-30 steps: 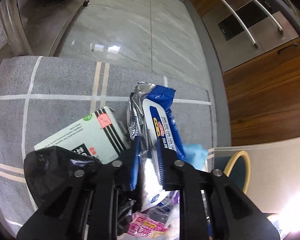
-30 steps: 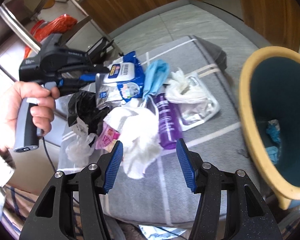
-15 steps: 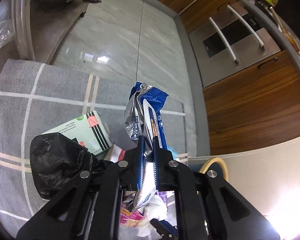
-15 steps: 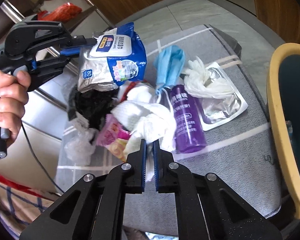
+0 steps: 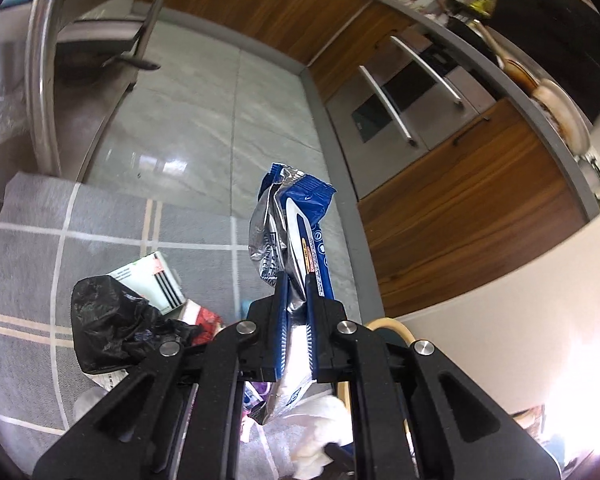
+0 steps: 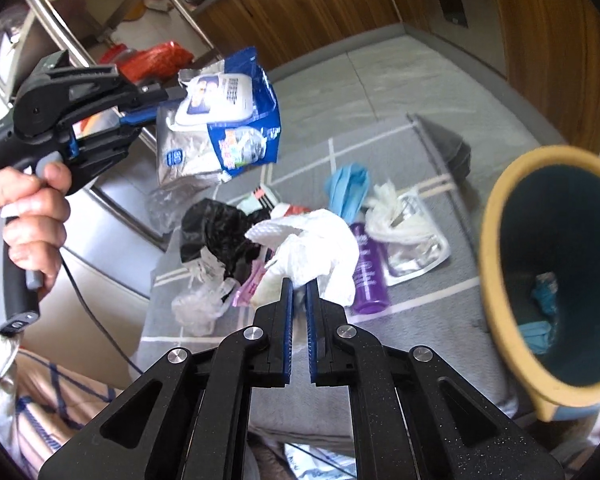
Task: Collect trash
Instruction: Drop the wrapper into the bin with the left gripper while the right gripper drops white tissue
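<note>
Both of my grippers carry trash lifted off the pile. My left gripper (image 5: pixel 296 280) has its fingers closed on a blue wet-wipe pack (image 5: pixel 292 216), held in the air above the grey rug (image 5: pixel 40 248); the right view shows the same pack (image 6: pixel 228 120) hanging clear of the heap. My right gripper (image 6: pixel 297 286) is pinched on a crumpled white plastic bag (image 6: pixel 320 244), which appears partly raised from the pile.

The step in hand is transport to the bin (image 6: pixel 496 216), which stands at the right edge of the rug with some trash already inside.

Next move: swing each load over the bin opening, then release. The loose bag may drag neighbouring items, such as the purple bottle (image 6: pixel 368 276) or the black bag (image 6: pixel 216 228).
</note>
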A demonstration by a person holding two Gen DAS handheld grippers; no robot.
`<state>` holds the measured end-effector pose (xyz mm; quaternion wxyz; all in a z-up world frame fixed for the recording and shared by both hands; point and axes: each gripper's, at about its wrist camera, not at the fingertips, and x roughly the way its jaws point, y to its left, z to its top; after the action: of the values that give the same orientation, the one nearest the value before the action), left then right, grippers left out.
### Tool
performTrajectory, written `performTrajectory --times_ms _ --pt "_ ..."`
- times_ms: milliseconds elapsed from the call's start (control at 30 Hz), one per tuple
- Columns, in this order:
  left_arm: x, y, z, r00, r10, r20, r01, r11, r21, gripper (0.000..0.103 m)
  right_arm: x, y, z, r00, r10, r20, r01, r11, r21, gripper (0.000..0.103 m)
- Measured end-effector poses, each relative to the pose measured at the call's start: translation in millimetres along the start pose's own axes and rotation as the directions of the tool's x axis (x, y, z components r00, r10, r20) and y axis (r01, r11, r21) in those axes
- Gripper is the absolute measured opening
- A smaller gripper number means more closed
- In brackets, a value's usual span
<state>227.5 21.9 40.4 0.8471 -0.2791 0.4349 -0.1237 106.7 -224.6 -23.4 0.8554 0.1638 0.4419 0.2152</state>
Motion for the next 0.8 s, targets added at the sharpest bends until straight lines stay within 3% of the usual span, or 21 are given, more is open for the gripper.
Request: performTrajectory --times_ms 200,400,800 --pt "1.0 -41.5 -16.6 0.999 -0.045 -0.009 0.045 0.994 0.103 0.007 -40.8 -17.9 -0.5 0.995 -0.074 0.071 0.073 0.997 0.013 0.007" --pt "22.6 -89.4 -45.2 0.994 -0.091 -0.064 0.103 0.97 0.219 0.007 -68.5 -45.3 -3.1 0.981 -0.154 0.116 0.149 0.988 0.049 0.007" --pt "81.3 -166.5 -114.6 0.981 -0.092 -0.172 0.162 0.876 0.454 0.007 -98.8 -109.0 -24.8 0.935 -0.336 0.116 0.31 0.931 0.193 0.007"
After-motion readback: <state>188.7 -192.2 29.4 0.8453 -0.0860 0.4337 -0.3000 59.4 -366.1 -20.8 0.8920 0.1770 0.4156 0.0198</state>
